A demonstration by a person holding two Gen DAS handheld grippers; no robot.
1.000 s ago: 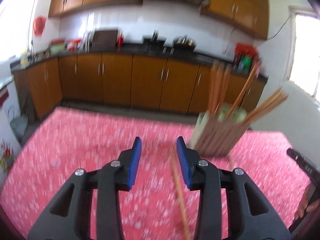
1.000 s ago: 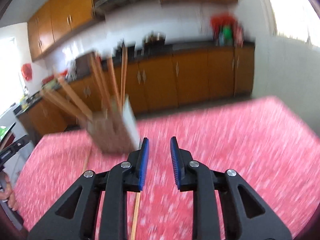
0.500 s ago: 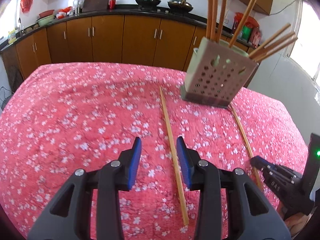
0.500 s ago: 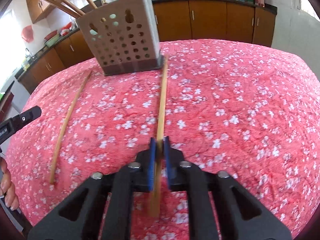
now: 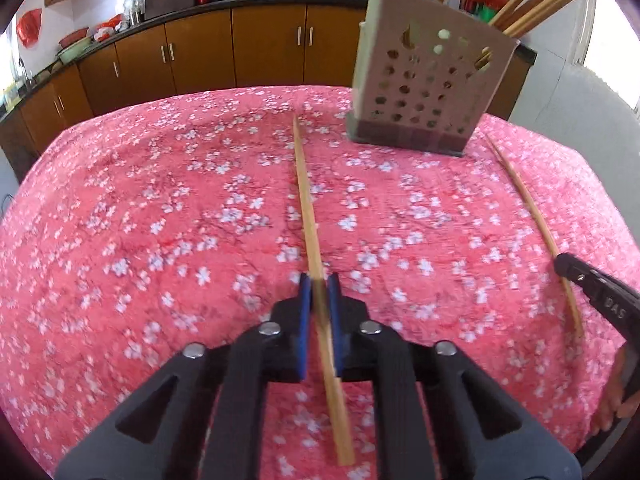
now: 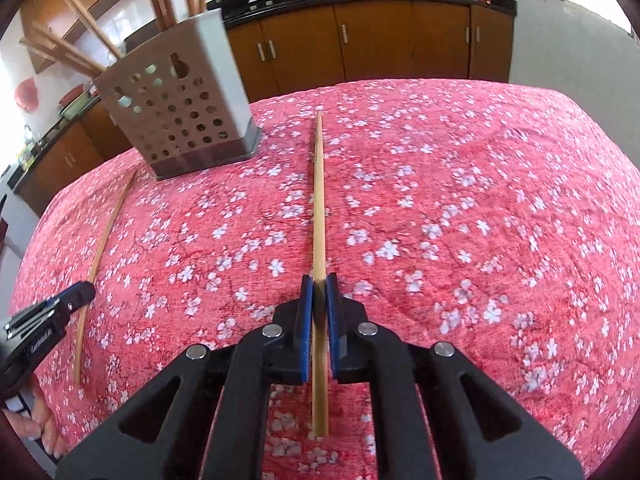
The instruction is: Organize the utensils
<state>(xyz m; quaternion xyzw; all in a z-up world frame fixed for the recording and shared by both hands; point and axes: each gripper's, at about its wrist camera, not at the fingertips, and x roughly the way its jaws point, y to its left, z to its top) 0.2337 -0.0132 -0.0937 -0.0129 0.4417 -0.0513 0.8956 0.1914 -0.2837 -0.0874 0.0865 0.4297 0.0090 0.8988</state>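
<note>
Two loose chopsticks are shown on the pink floral tablecloth (image 5: pixel 160 208), one to each side of a single perforated utensil holder (image 5: pixel 424 92) that stands at the far side of the table. At least six further chopsticks (image 5: pixel 536 0) are seen standing in the holder, fanned outward; an exact count is prevented by the frame edge.

The left chopstick (image 5: pixel 306 204) is clamped between the blue pads of the left gripper (image 5: pixel 319 300), with its far tip pointing toward the cabinets (image 5: pixel 200 52) and its near end projecting behind the jaws. The right chopstick (image 6: pixel 319 200) is clamped in the same manner by the right gripper (image 6: pixel 319 300), just to the right of the holder.

In each wrist view the other gripper is visible at the frame edge, on its own chopstick.

Compared with one second earlier, both grippers are seen lower and tilted toward the table. The left jaws, then spread with nothing between them, have just been closing and are now shut on their chopstick. The right jaws, then also apart, were already clamped half a second ago.
</note>
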